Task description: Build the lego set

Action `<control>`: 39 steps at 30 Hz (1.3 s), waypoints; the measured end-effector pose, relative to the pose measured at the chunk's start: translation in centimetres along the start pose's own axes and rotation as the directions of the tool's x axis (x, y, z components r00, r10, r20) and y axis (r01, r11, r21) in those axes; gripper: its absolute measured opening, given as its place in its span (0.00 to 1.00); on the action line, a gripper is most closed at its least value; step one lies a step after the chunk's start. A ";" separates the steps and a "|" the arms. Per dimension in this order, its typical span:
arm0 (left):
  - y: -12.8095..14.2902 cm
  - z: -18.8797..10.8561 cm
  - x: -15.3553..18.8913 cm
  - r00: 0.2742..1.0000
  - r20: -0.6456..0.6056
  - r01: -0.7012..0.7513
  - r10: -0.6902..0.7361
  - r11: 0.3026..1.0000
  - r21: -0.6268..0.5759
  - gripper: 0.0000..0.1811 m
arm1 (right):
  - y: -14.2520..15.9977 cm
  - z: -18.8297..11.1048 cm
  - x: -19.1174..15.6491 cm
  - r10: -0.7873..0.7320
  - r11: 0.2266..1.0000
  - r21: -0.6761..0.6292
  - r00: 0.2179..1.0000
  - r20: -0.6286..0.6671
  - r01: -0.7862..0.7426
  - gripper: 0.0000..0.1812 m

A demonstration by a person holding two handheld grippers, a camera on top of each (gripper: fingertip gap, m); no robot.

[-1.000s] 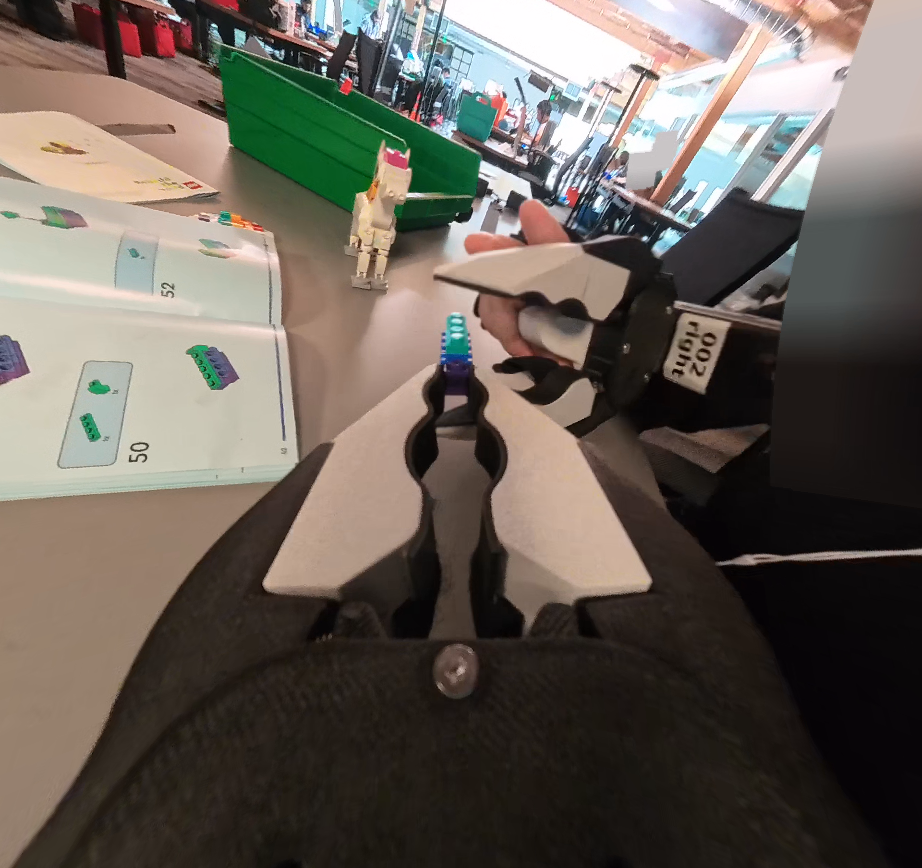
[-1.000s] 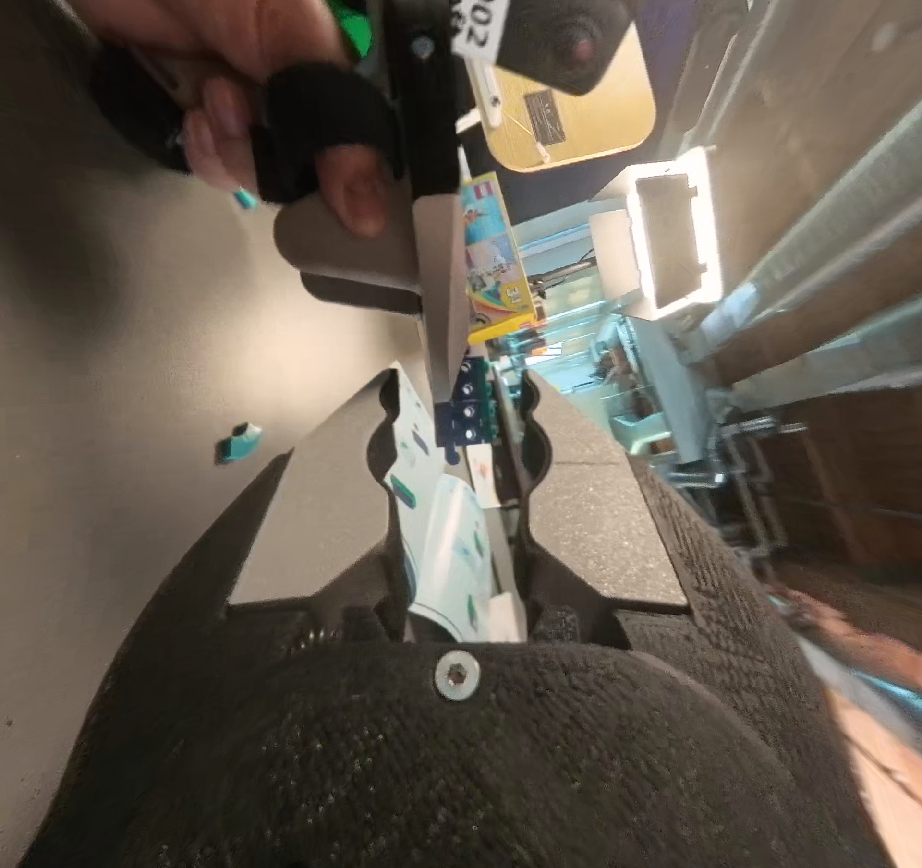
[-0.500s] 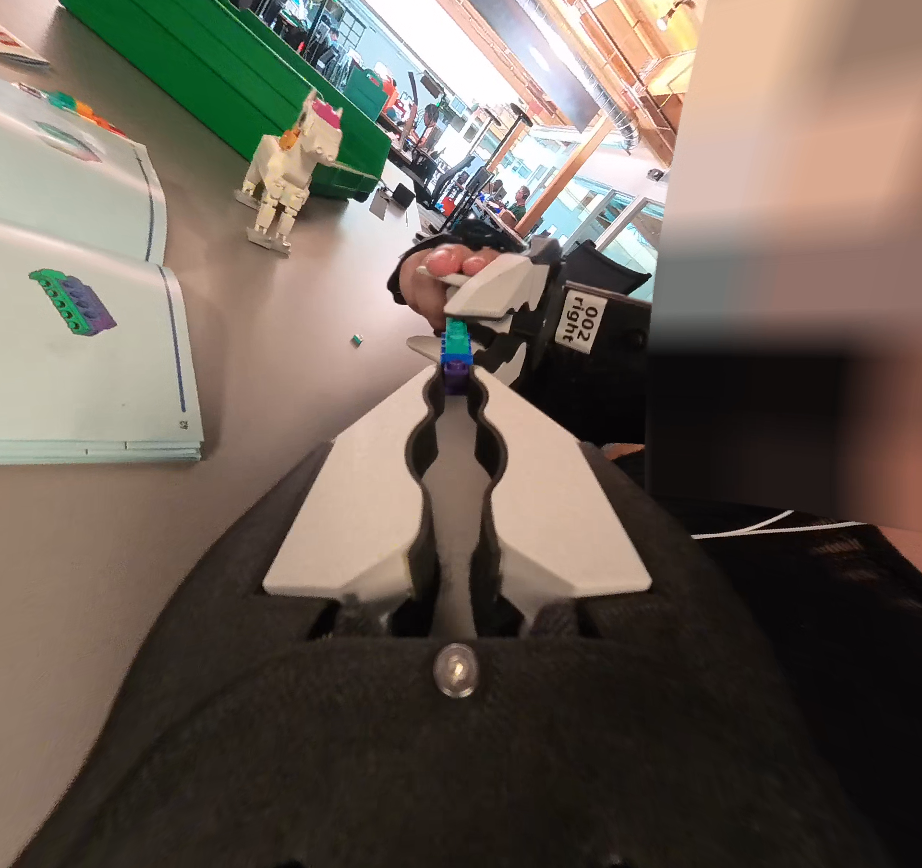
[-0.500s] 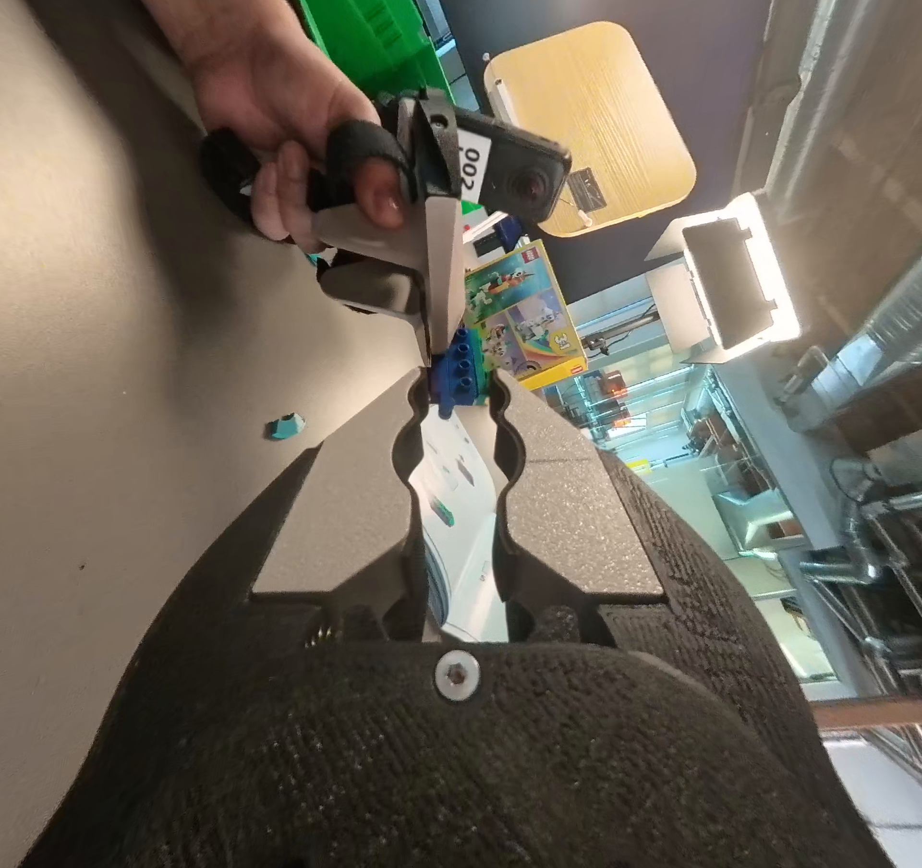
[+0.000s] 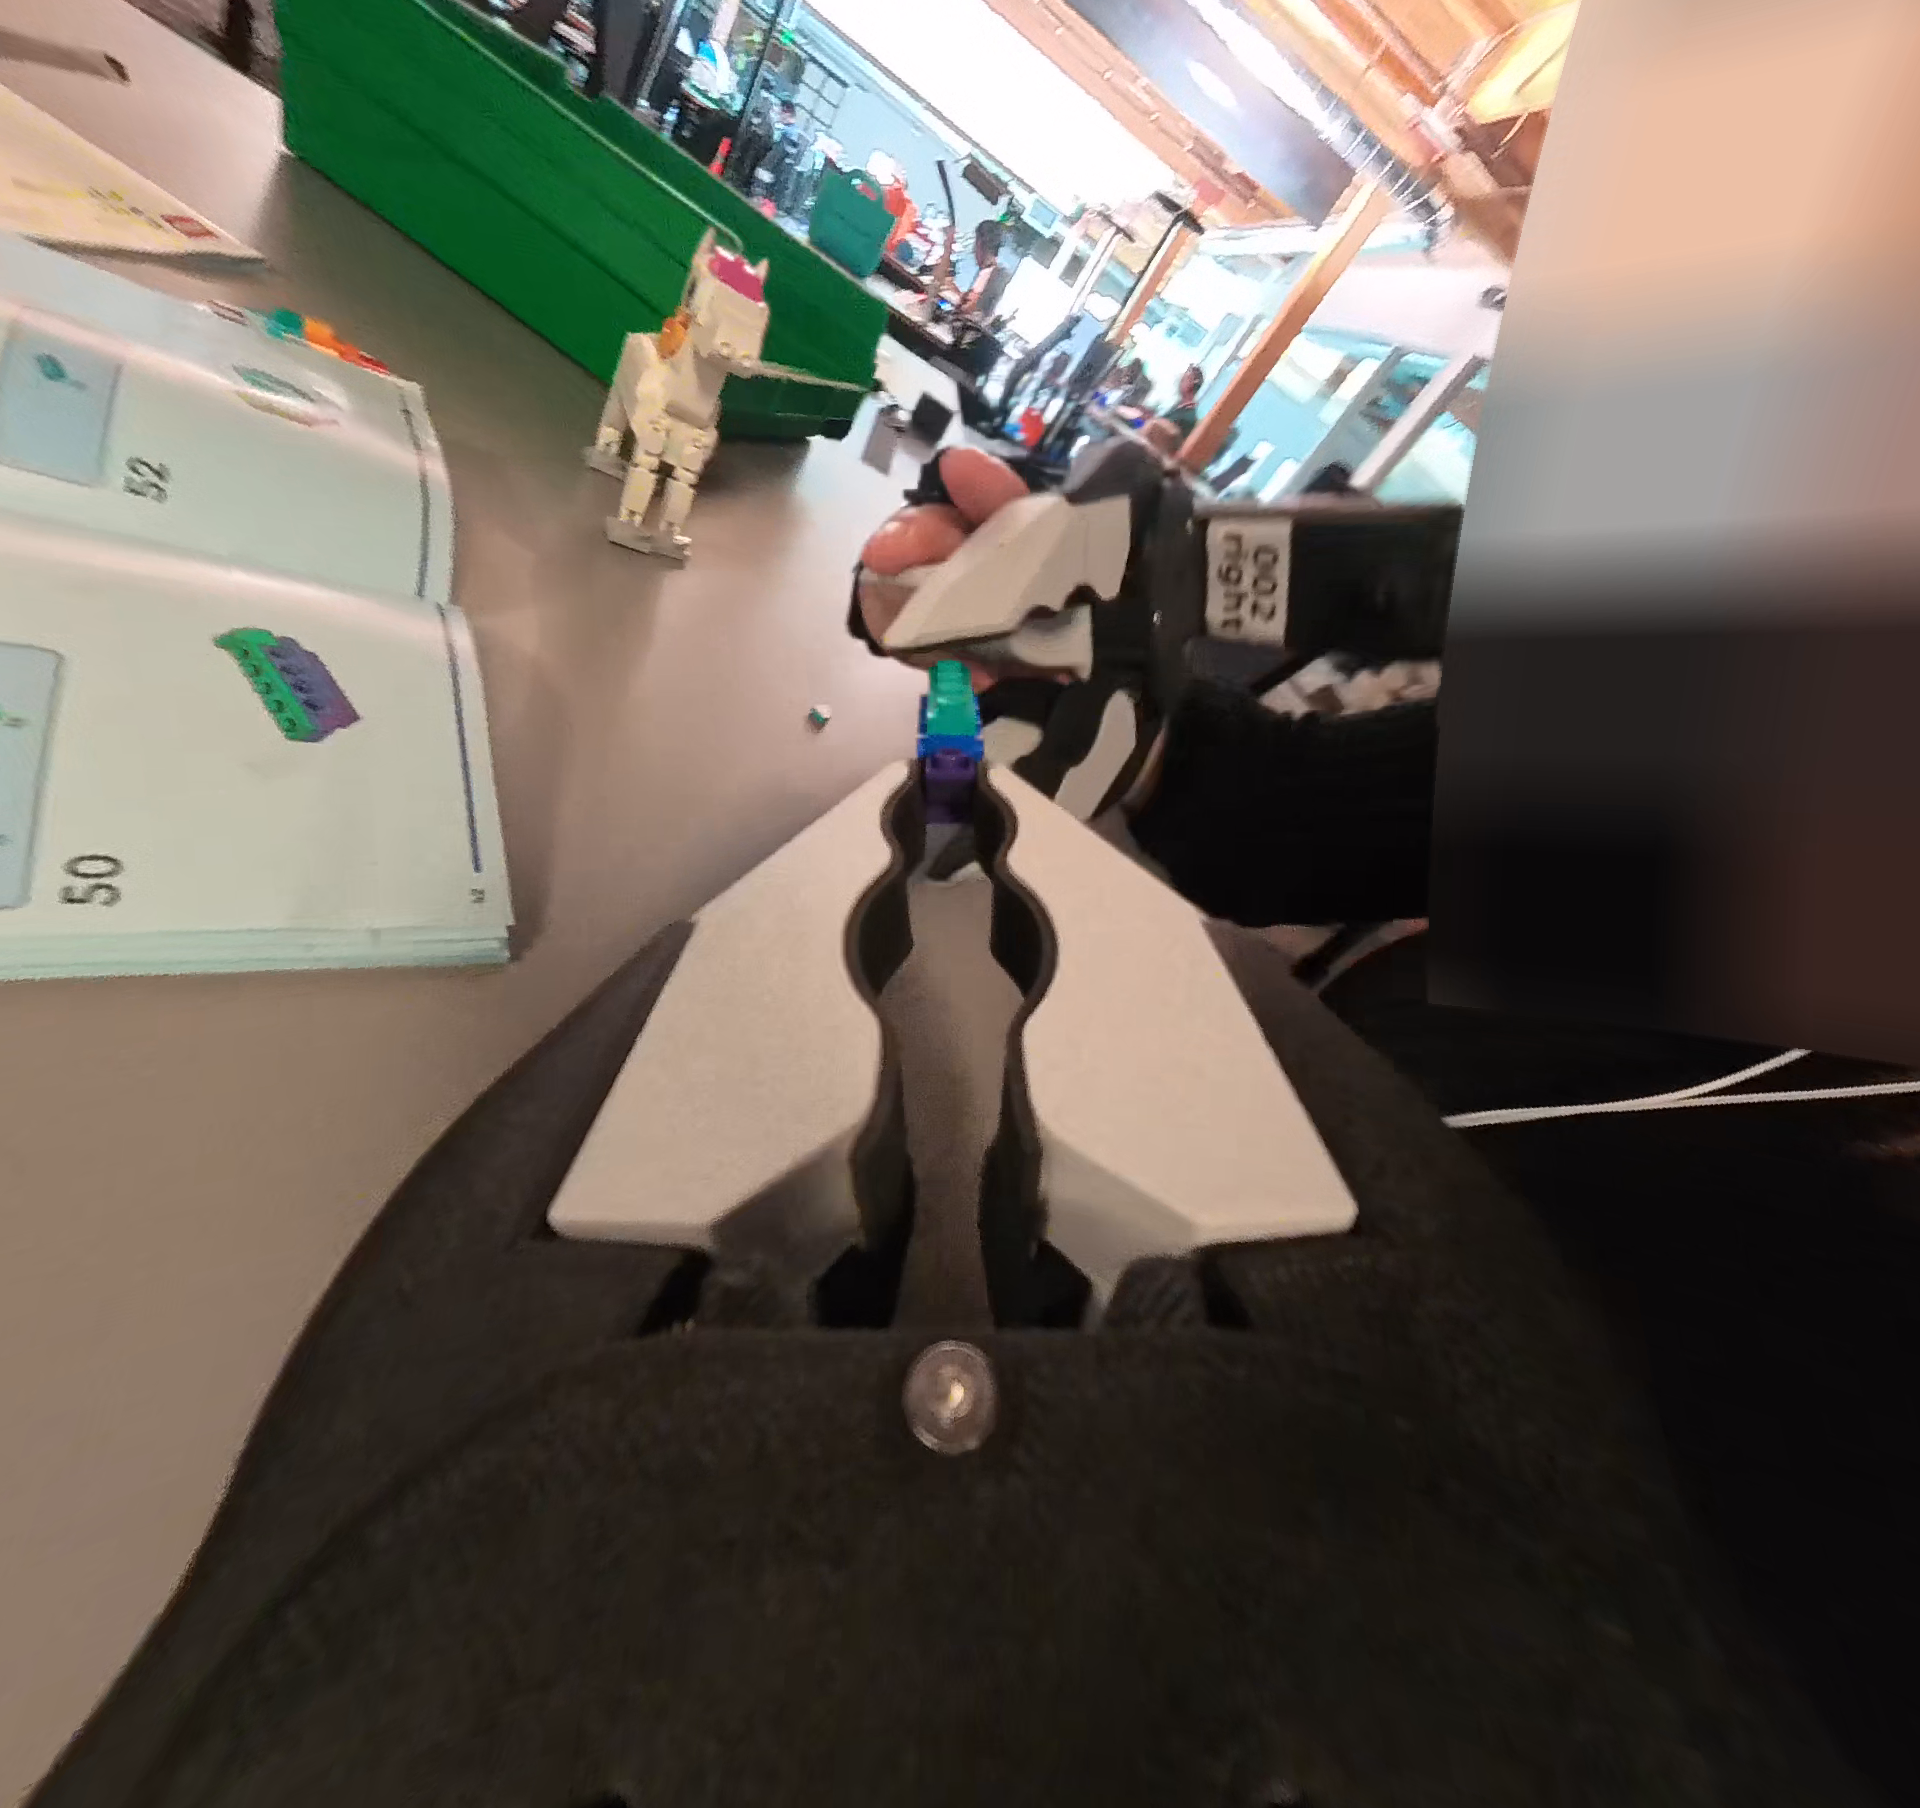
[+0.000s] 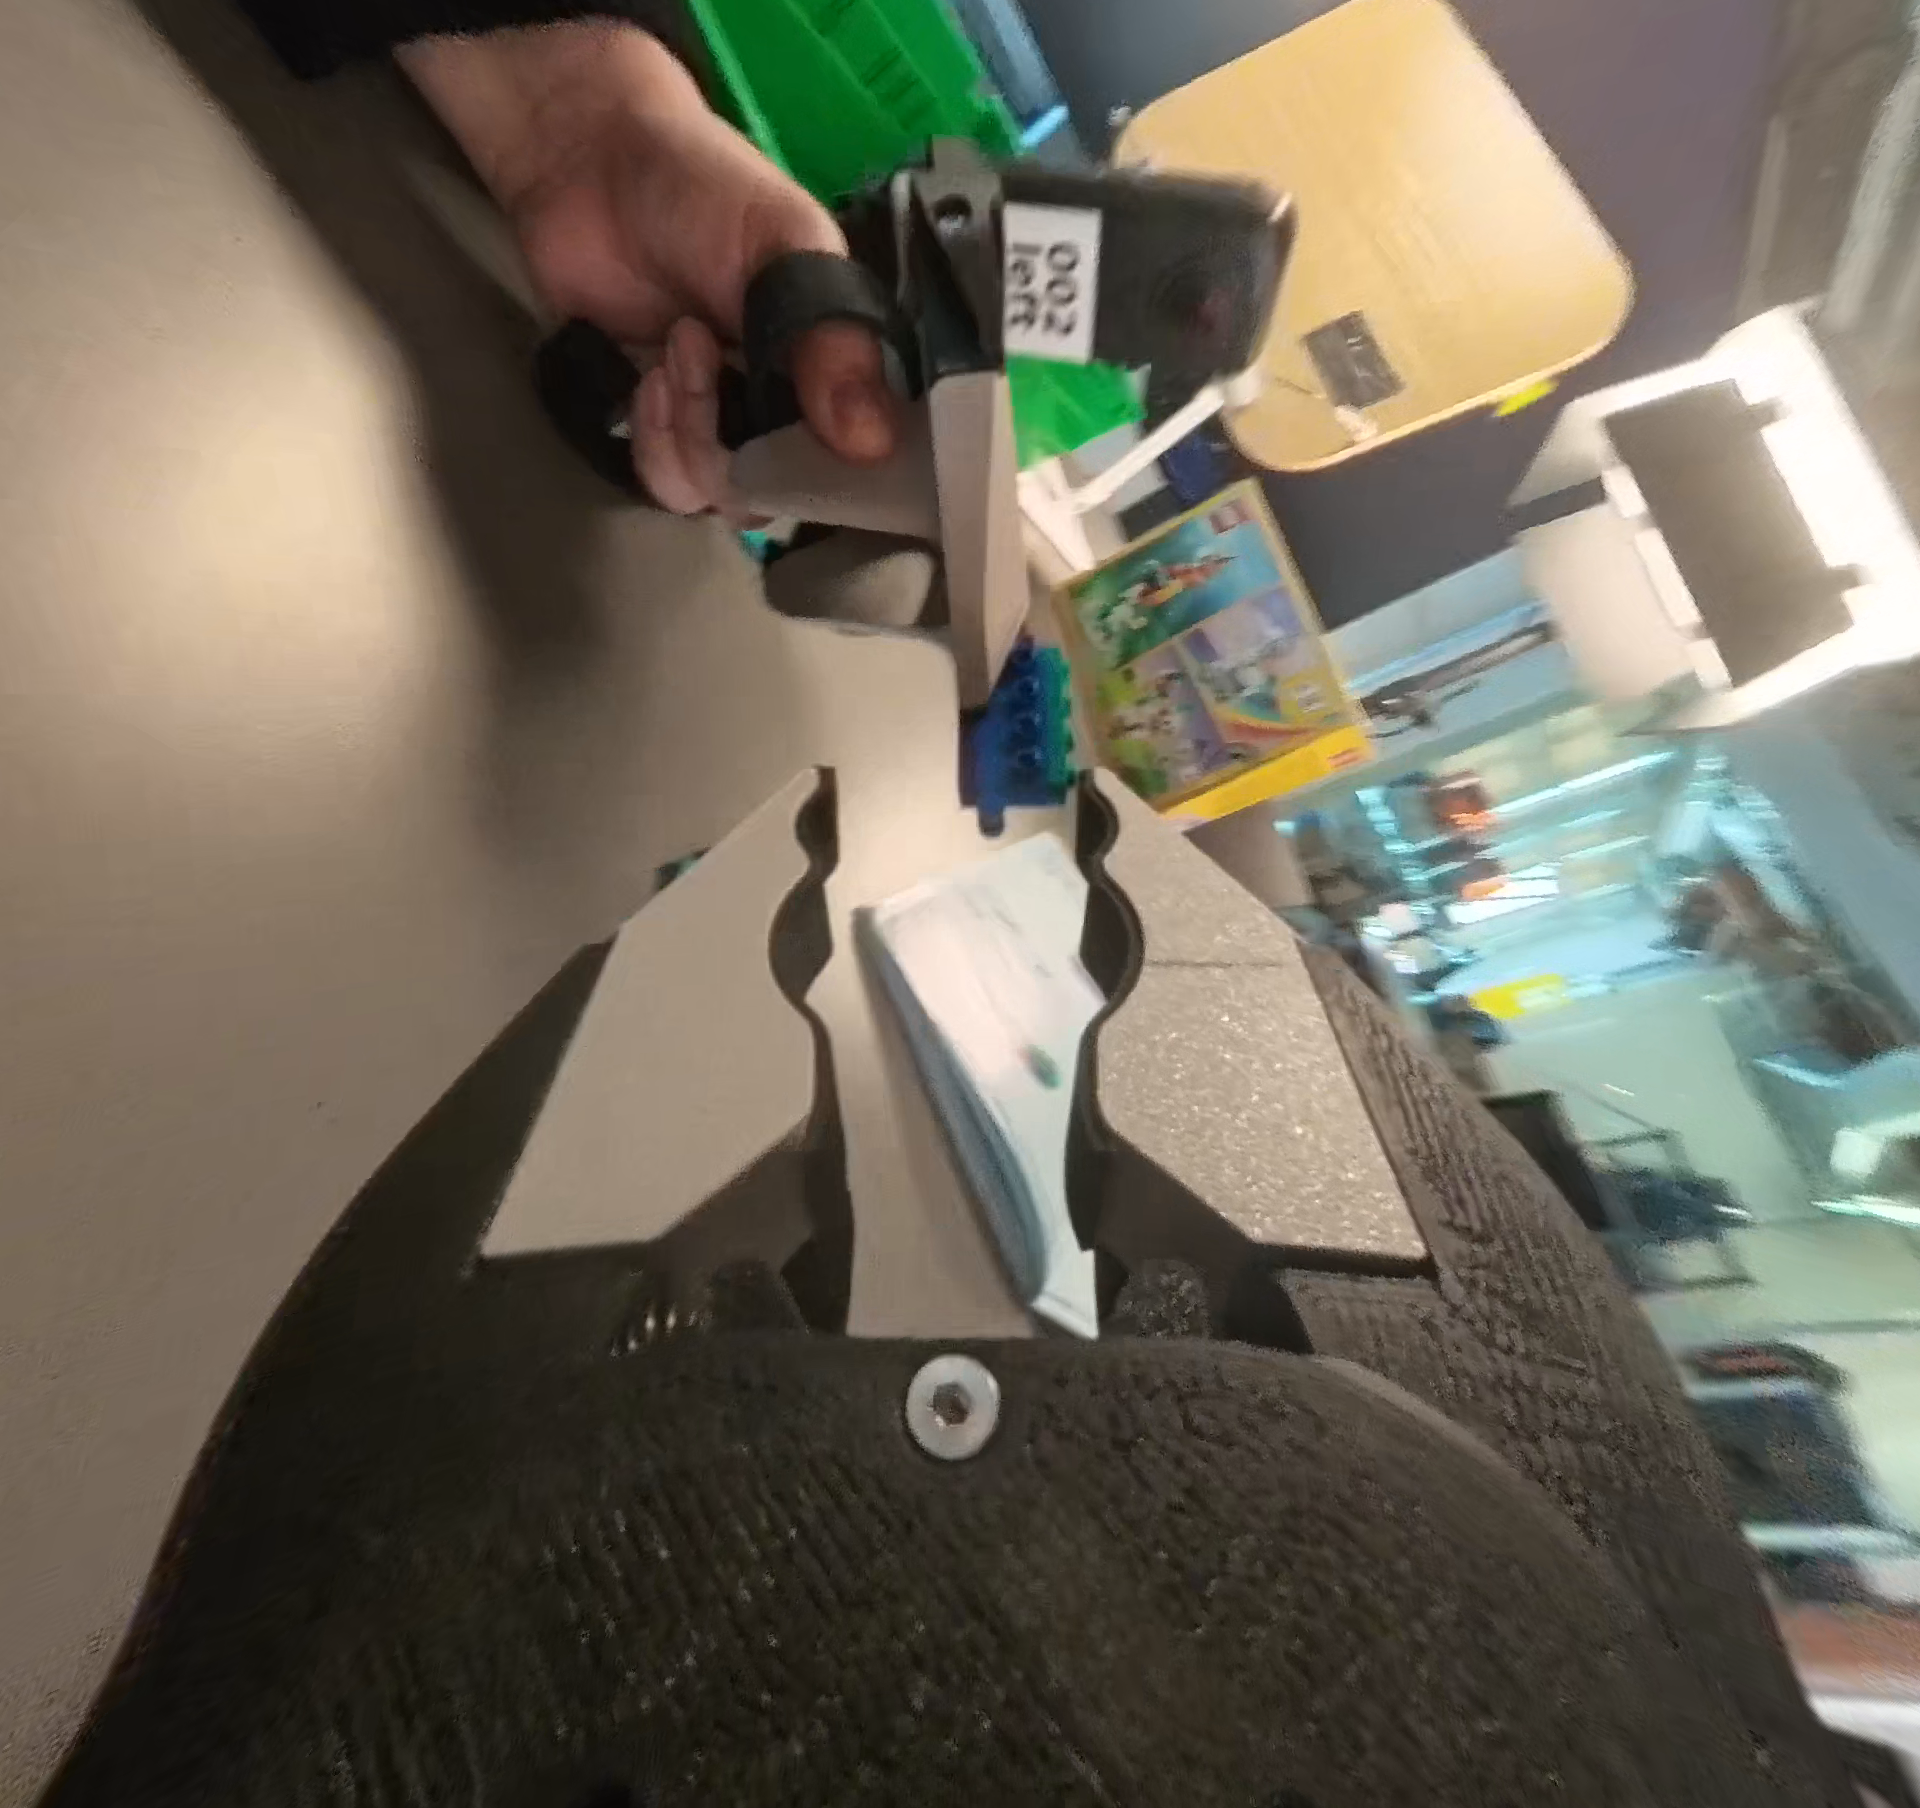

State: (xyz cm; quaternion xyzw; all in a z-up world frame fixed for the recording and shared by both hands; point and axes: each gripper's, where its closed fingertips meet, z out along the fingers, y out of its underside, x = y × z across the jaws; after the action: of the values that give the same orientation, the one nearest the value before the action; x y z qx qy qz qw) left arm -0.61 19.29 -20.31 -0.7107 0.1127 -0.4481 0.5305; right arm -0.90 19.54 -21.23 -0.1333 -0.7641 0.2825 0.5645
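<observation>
Gripping a brick stack [image 5: 948, 740] at frame centre, the left gripper [image 5: 948, 802] is closed on its purple base, teal on top.

Right gripper [image 6: 956, 792]: jaws spread wide, holding nothing, with the stack just ahead of its tips; in the left view its fingers [image 5: 987, 605] sit directly above the teal top, contact not resolvable. Judged risk: an off-axis press could twist the stack out of the narrow tip hold or split the layers, dropping bricks to the table [image 5: 644, 719]. Upper left: green bin [image 5: 540, 169], contents hidden. Beside it: white unicorn [image 5: 675, 408]. Left: open manual [image 5: 239, 678].
</observation>
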 end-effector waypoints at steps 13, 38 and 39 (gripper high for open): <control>-1.1 -1.4 -0.9 0.929 0.207 -0.317 0.308 0.948 0.013 0.04 | 6.8 -3.8 -1.6 0.605 0.782 -0.345 0.767 0.215 -0.519 0.25; -2.4 -2.3 -1.3 0.907 0.264 -0.362 0.328 0.928 0.091 0.04 | 3.4 -11.5 14.2 0.142 0.990 0.115 0.639 -0.756 -0.084 0.03; -2.3 -2.3 -1.2 0.906 0.262 -0.365 0.332 0.927 0.088 0.04 | 3.5 -10.4 13.6 0.152 0.988 0.117 0.665 -0.731 -0.097 0.03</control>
State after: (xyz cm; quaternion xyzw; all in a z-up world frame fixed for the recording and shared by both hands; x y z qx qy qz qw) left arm -3.79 19.53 -18.85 -0.6910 0.1419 -0.2623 0.6585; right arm 4.02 32.38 -10.45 -0.2683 -0.4499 0.2683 0.8084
